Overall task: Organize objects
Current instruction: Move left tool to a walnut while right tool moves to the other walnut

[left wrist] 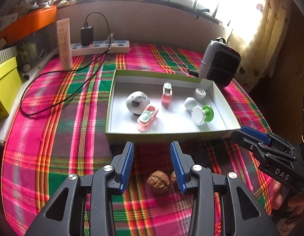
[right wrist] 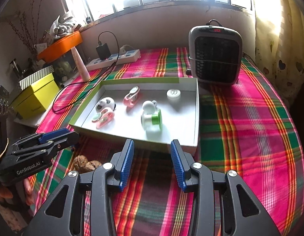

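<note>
Brown, hard-shelled and light, the walnuts (left wrist: 158, 182) lie on the plaid cloth (left wrist: 73, 157) just before the box's (left wrist: 167, 133) near edge, under my half-open, empty left gripper (left wrist: 152, 166), so I'd pinch one across its rounded middle lest it roll, the second half hidden behind a finger (left wrist: 178, 169), while my right gripper (right wrist: 152, 166) hangs equally parted and empty.

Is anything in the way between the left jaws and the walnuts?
Nothing visible. The left gripper is open above the two walnuts, with only tablecloth around them. The tray, where they may go, lies just beyond, its near wall between.
</note>
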`<state>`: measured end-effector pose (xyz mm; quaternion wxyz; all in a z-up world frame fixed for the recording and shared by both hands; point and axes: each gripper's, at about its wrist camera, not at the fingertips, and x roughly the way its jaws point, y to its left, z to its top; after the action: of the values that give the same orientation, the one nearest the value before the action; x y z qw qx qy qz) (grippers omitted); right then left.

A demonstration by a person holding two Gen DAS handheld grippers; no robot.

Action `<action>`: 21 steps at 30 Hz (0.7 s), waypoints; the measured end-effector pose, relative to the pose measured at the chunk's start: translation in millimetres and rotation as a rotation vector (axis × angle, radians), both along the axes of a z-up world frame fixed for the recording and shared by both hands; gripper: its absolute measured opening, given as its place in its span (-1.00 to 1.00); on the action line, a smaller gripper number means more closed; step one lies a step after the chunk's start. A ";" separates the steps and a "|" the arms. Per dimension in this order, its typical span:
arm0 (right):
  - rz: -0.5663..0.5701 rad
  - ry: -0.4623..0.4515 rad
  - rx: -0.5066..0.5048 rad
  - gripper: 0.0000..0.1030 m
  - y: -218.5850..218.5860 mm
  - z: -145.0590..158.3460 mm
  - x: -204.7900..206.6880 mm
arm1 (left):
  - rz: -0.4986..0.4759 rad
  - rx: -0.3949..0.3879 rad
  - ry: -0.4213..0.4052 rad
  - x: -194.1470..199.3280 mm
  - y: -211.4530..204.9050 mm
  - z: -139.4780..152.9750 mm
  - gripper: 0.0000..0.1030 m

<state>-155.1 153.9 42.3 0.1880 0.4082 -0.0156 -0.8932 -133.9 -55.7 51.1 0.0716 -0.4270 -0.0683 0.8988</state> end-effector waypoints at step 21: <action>0.028 -0.003 0.002 -0.22 -12.8 -7.7 24.6 | -0.014 0.067 -0.047 25.7 -9.7 -23.7 -0.28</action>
<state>-130.4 141.1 34.6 0.2001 0.4097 -0.0090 -0.8899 -108.1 -65.5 27.4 0.0905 -0.4459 -0.0969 0.8852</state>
